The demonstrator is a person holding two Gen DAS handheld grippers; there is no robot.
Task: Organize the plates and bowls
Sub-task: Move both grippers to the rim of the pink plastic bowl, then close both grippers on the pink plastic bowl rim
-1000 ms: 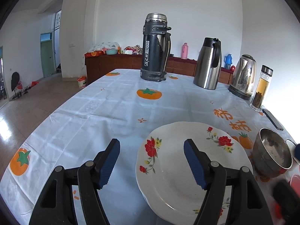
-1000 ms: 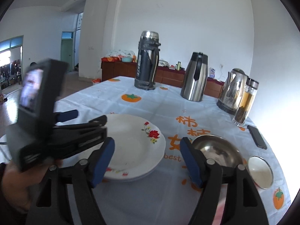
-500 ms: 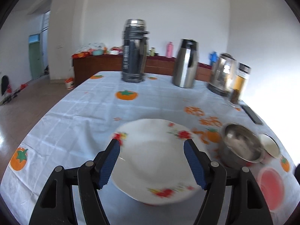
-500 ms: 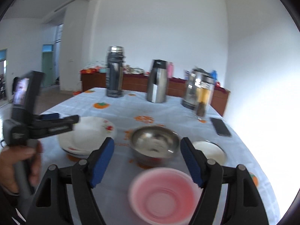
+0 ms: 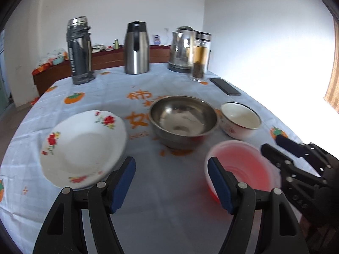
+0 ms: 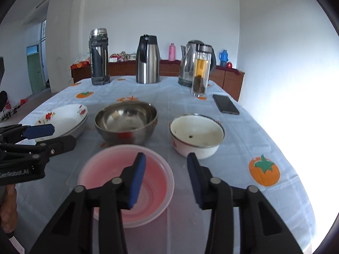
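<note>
A white floral plate (image 5: 82, 146) (image 6: 63, 118) lies at the left on the tablecloth. A steel bowl (image 5: 183, 120) (image 6: 126, 122) stands in the middle, a white enamel bowl (image 5: 240, 119) (image 6: 197, 135) to its right, and a pink plastic bowl (image 5: 241, 167) (image 6: 125, 182) nearest me. My left gripper (image 5: 169, 182) is open and empty, hovering between the plate and the pink bowl. My right gripper (image 6: 166, 180) is open and empty, its left finger over the pink bowl's right rim.
At the table's far end stand a dark thermos (image 6: 99, 57), a steel carafe (image 6: 147, 60), an electric kettle (image 6: 188, 63) and a glass tea bottle (image 6: 201, 72). A phone (image 6: 225, 103) lies at the right. A wooden sideboard (image 6: 169, 69) stands behind.
Both grippers have swung to the right: the left view has gone from the plate to the bowls, the right view now centres on the pink and enamel bowls. Jaws stay open.
</note>
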